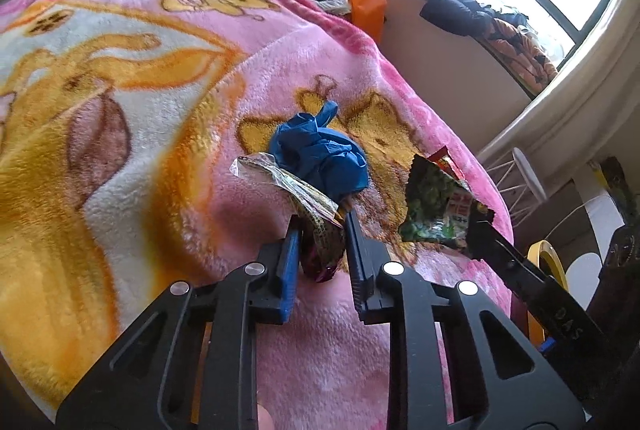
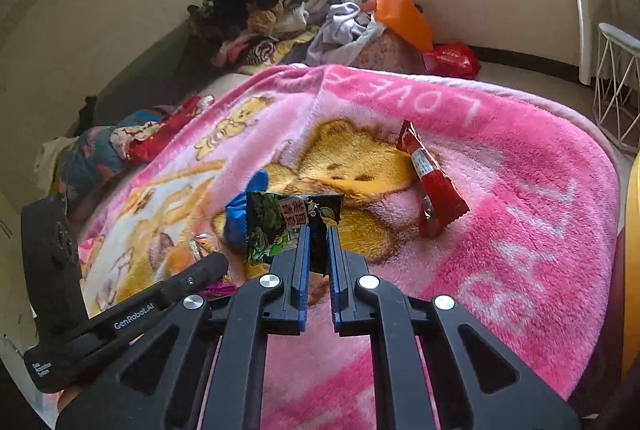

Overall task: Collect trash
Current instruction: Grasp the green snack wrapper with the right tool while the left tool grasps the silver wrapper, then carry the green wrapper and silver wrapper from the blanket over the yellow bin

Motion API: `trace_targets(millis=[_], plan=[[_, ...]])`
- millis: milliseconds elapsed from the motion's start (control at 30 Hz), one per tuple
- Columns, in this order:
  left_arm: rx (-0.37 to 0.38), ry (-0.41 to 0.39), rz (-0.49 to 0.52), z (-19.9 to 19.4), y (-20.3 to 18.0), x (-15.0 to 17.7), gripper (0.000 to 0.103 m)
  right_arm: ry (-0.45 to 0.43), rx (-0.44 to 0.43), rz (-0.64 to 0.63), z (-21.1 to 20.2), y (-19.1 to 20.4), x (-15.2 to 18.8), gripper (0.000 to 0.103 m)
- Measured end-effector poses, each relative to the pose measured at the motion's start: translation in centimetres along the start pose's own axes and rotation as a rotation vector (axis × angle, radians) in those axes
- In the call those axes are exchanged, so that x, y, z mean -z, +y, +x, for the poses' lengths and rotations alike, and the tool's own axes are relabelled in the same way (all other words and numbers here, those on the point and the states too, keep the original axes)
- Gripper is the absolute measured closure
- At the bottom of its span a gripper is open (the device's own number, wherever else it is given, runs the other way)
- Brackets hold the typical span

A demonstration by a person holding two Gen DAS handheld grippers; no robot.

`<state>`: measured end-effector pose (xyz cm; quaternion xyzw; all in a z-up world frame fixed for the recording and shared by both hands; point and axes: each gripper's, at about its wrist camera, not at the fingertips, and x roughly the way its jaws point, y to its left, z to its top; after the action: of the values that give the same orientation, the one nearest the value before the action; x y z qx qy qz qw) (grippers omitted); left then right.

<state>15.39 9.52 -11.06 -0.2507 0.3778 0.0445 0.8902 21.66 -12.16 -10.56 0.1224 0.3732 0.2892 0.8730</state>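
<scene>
The left gripper [image 1: 320, 226] is pinched on a clear, yellow-printed wrapper [image 1: 308, 206] lying on the pink blanket [image 1: 160, 78], a crumpled blue glove [image 1: 320, 150] touching it just beyond. To its right, the right gripper [image 2: 318, 230] is clamped on a green snack packet [image 2: 280, 226]. Farther right a red wrapper [image 2: 432, 182] rests on the blanket, with heaped clothes [image 2: 256, 26] at the far end

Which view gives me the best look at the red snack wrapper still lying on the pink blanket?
The right wrist view: the long red foil snack wrapper lies whole and unobstructed on the pink fleece blanket. In the left wrist view only a red sliver shows behind the green printed packet.
</scene>
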Motion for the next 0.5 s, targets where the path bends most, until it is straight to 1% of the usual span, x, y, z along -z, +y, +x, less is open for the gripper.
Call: trace_targets(millis=[100, 233, 500], plan=[[-0.01, -0.017, 0.015, -0.8, -0.3, 0.2, 0.087, -0.017, -0.018, -0.005, -1.2, 0.6, 0.4, 0.095], [-0.023, -0.047, 0.055, -2.0, -1.0, 0.2, 0.087, -0.028, -0.019, -0.022, -2.6, 1.2, 0.7, 0.095], [-0.013, -0.101, 0.108, -4.1, -3.1, -0.1, 0.087, -0.052, 0.018, -0.095, -4.8, 2.7, 0.7, 0.095]])
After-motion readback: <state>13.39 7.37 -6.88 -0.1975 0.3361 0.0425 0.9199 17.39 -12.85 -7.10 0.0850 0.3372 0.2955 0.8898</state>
